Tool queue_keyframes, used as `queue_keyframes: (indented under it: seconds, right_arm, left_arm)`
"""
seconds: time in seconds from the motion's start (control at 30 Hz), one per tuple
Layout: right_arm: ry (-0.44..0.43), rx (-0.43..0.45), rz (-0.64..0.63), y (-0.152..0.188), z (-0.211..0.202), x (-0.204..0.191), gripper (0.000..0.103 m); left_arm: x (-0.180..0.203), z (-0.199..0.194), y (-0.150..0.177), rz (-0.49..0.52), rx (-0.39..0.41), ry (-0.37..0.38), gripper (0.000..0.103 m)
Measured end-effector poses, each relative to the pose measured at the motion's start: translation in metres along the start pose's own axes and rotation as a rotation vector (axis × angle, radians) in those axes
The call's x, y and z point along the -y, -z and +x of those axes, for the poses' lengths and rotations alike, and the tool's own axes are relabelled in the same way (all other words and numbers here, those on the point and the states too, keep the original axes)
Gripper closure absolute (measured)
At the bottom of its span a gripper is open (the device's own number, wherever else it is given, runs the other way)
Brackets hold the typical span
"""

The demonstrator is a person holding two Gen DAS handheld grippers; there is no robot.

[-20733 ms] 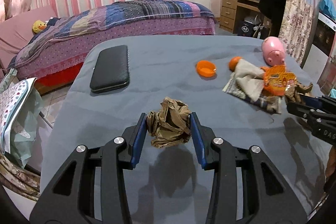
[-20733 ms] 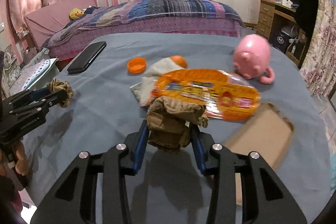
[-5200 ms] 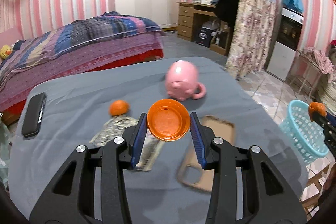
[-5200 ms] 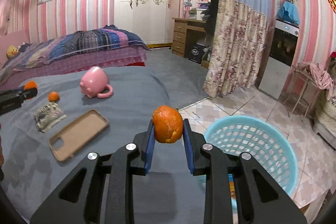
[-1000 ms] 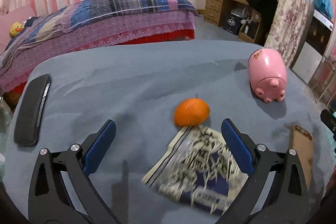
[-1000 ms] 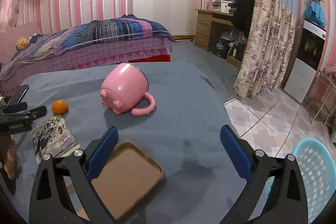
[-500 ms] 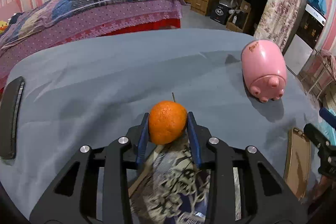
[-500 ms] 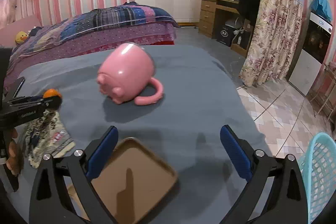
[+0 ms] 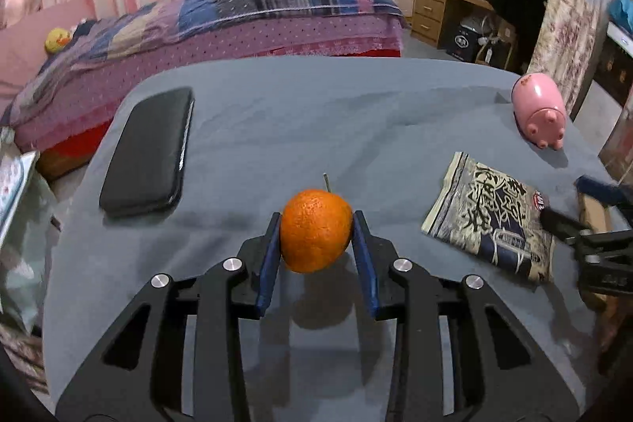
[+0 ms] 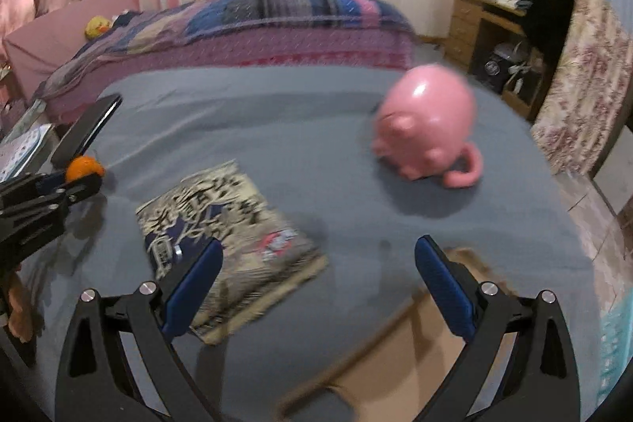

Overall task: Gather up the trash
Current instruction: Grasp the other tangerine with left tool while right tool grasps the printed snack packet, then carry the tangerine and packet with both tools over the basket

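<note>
My left gripper (image 9: 316, 240) is shut on an orange (image 9: 315, 230) and holds it just above the grey tablecloth (image 9: 316, 113). The same orange (image 10: 82, 166) shows small at the left of the right wrist view. A flat printed snack wrapper (image 10: 225, 232) lies on the cloth right in front of my open, empty right gripper (image 10: 316, 287); its left finger is over the wrapper's near corner. The wrapper (image 9: 490, 216) also lies right of the orange in the left wrist view.
A pink pig mug (image 10: 429, 129) lies on its side at the far right. A tan phone case (image 10: 399, 358) lies under my right gripper. A black phone (image 9: 148, 151) lies at the left. A bed (image 9: 221, 14) stands behind the table. A teal basket's edge (image 10: 615, 343) shows low right.
My left gripper, shut on the orange, has carried it left, off the wrapper. My right gripper has swung left toward the wrapper and stays open.
</note>
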State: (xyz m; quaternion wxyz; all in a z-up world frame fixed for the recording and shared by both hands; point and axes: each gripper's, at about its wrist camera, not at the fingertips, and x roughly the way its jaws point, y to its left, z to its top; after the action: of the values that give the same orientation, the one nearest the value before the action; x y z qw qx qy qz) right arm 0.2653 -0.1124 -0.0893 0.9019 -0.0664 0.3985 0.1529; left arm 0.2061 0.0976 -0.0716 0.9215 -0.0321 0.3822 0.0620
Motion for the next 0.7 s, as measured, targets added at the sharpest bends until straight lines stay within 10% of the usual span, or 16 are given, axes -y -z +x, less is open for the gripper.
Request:
queue_keyframes:
  seconds: [0.13, 0.43, 0.7]
  right_arm:
    - [-0.036, -0.060, -0.001, 0.001, 0.010, -0.010, 0.019]
    - [-0.118, 0.002, 0.022, 0.008, -0.005, -0.020, 0.091]
    - [-0.117, 0.157, 0.079, 0.015, -0.073, 0.007, 0.096]
  left_arm:
    - [-0.005, 0.001, 0.007, -0.027, 0.002, 0.012, 0.069]
    - [-0.006, 0.000, 0.010, -0.016, 0.023, 0.005, 0.069]
    - [0.009, -0.030, -0.003, -0.002, 0.076, 0.001, 0.069]
